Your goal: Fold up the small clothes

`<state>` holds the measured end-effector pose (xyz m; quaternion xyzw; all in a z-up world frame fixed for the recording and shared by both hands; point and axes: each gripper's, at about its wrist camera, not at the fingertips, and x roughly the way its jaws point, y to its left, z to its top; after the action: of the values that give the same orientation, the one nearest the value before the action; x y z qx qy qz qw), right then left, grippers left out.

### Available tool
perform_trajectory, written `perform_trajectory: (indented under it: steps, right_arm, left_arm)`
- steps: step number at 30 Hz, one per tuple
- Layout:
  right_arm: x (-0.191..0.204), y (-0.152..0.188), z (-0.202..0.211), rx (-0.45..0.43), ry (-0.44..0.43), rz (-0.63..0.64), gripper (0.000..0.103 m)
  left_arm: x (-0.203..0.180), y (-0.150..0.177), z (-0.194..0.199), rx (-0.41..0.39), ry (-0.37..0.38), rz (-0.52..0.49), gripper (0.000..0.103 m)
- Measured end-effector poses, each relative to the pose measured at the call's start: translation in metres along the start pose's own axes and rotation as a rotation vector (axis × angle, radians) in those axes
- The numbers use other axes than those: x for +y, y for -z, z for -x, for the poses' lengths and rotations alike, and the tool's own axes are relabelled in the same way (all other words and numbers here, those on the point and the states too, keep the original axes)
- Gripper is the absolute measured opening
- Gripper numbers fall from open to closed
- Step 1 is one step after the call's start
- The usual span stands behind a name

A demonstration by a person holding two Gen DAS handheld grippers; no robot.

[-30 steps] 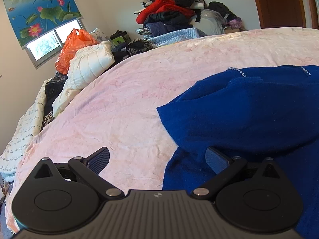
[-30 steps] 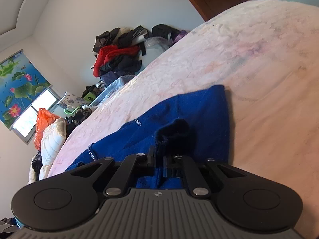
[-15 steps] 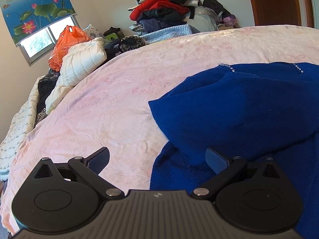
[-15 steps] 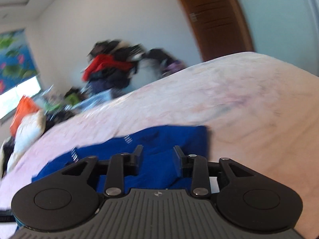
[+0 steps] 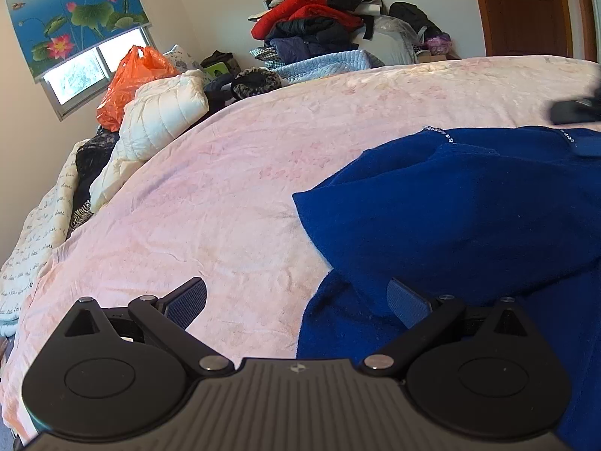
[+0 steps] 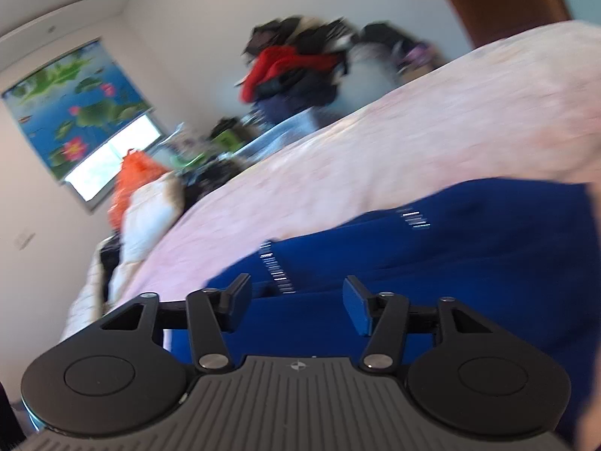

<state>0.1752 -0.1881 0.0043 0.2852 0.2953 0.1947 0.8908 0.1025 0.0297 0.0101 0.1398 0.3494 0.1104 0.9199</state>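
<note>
A dark blue fleece garment (image 5: pixel 469 206) with a row of small rhinestones lies partly folded on the pink bedspread (image 5: pixel 233 203). In the left wrist view my left gripper (image 5: pixel 296 302) stands wide open above the garment's left edge, with nothing between its pads. In the blurred right wrist view the same blue garment (image 6: pixel 432 255) fills the lower right. My right gripper (image 6: pixel 296 304) hovers above it, its jaws opening and nothing clamped between them. A dark blurred shape at the right edge of the left wrist view may be the right gripper's tip (image 5: pixel 574 111).
A heap of clothes (image 5: pixel 319 26) is piled at the far side of the bed. A white quilted bundle (image 5: pixel 165 112) and an orange plastic bag (image 5: pixel 131 79) lie at the far left under the window. A wooden door (image 5: pixel 526 7) stands at the back right.
My right gripper let go of the blue garment, opened, and pulled back and up while tilting. The left gripper has stayed open in about the same place.
</note>
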Motion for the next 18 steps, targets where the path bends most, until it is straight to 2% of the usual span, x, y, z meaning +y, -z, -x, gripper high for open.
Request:
perform_trajectory:
  steps: [3, 5, 7, 10, 13, 18]
  right_arm:
    - [0.026, 0.001, -0.045, 0.091, -0.036, 0.020, 0.060]
    - [0.038, 0.011, -0.078, 0.188, -0.070, 0.011, 0.060]
    - [0.045, 0.023, -0.106, 0.269, -0.061, 0.026, 0.068]
    - [0.053, 0.019, -0.102, 0.248, -0.055, 0.041, 0.069]
    - [0.057, 0.010, -0.067, 0.171, -0.077, 0.094, 0.069]
    - [0.035, 0.013, -0.019, 0.130, -0.008, 0.131, 0.074]
  left_arm:
    - [0.000, 0.002, 0.001, -0.002, 0.002, -0.008, 0.103]
    - [0.000, 0.003, -0.003, 0.012, 0.001, -0.010, 0.103]
    - [0.001, 0.004, -0.005, 0.025, 0.002, -0.006, 0.103]
    - [0.006, 0.005, -0.005, 0.024, 0.006, 0.002, 0.103]
    - [0.011, 0.005, -0.008, 0.028, 0.002, 0.019, 0.103]
    - [0.012, 0.007, -0.011, 0.058, 0.042, 0.052, 0.103]
